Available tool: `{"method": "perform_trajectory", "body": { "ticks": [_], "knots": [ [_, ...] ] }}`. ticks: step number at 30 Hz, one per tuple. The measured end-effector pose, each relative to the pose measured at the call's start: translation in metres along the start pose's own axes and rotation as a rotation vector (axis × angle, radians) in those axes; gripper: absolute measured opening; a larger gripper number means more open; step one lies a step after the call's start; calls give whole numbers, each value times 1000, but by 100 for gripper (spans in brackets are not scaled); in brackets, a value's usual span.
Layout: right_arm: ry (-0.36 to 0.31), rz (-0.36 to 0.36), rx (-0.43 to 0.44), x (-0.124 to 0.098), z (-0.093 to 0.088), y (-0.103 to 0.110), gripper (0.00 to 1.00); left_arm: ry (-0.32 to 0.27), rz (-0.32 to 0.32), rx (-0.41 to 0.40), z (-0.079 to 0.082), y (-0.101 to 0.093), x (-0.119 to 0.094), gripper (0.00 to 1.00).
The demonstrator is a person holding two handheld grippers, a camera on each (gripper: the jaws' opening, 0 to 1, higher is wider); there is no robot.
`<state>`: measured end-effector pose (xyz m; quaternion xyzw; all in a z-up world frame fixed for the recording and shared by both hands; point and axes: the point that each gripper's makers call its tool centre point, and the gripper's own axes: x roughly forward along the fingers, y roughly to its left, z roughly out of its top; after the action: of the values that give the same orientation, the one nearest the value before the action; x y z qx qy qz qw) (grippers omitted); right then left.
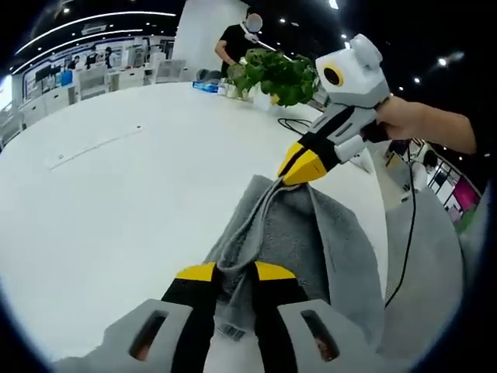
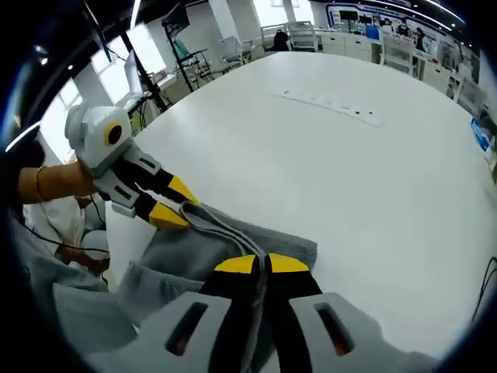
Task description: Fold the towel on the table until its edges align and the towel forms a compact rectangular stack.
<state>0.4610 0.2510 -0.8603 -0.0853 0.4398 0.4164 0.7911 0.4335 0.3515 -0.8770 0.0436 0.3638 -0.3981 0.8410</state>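
A broad white tabletop (image 1: 116,179) ran smooth and bare around the work, with a leafy green plant (image 1: 278,76) standing near its far edge beside some small blue and white items too small to identify, and a person in a black top (image 1: 233,40) behind it. A black cable (image 1: 410,225) trailed off the tabletop edge below the right gripper. In the right gripper view a thin strip with dark marks (image 2: 330,105) lay flat on the surface, well apart from the cloth, and rows of white office furniture lined the background. The grey towel (image 1: 303,241), soft and nubby with a stitched hem, lay bunched in thick folds near the tabletop's edge, lifted into a ridge between the two tools. The left gripper (image 1: 234,272) had its yellow-tipped black fingers pinching one gathered end of the towel; the right gripper (image 2: 260,266) had its fingers pressed together on the other end, the hem drawn between them.
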Motion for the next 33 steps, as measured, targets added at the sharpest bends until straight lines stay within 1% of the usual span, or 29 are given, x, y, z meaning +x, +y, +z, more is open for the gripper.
{"method": "perform_trajectory", "body": {
  "ticks": [4, 5, 6, 7, 11, 14, 15, 17, 19, 20, 23, 26, 27, 33],
  "knots": [
    [-26, -15, -13, -5, 5, -1, 9, -39, 6, -28, 7, -1, -10, 22],
    [-33, -23, -17, -7, 7, 0, 10, -62, 1, -48, 10, -2, -14, 22],
    [-40, -27, -21, -9, 9, -1, 12, -70, -3, -59, 11, -3, -17, 23],
    [-53, -33, -26, -12, 11, 0, 13, -74, -5, -76, 11, -4, -20, 24],
    [-92, -23, -40, -21, 16, 7, 14, -79, -12, -89, 6, -11, -30, 27],
    [-102, -19, -58, -26, 16, 12, 16, -80, -22, -109, -2, -17, -36, 27],
    [-102, -18, -78, -27, 15, 14, 16, -75, -26, -112, -7, -21, -38, 28],
    [-88, -17, -97, -29, 12, 17, 17, -62, -27, -113, -15, -24, -41, 28],
    [-87, -15, -104, -30, 10, 18, 19, -55, -30, -120, -20, -25, -42, 28],
    [-85, -10, -105, -30, 9, 20, 19, -51, -36, -133, -25, -25, -40, 29],
    [-80, 5, -111, -31, 5, 25, 20, -51, -49, -150, -30, -31, -43, 31],
    [-70, 15, -119, -30, 1, 25, 22, -48, -77, -146, -35, -40, -46, 38],
    [-69, 17, -121, -30, 0, 26, 22, -39, -86, -148, -38, -43, -46, 40],
    [-47, 29, -123, -27, -10, 28, 23, 11, -148, -165, -58, -63, -46, 42]
  ]
}}
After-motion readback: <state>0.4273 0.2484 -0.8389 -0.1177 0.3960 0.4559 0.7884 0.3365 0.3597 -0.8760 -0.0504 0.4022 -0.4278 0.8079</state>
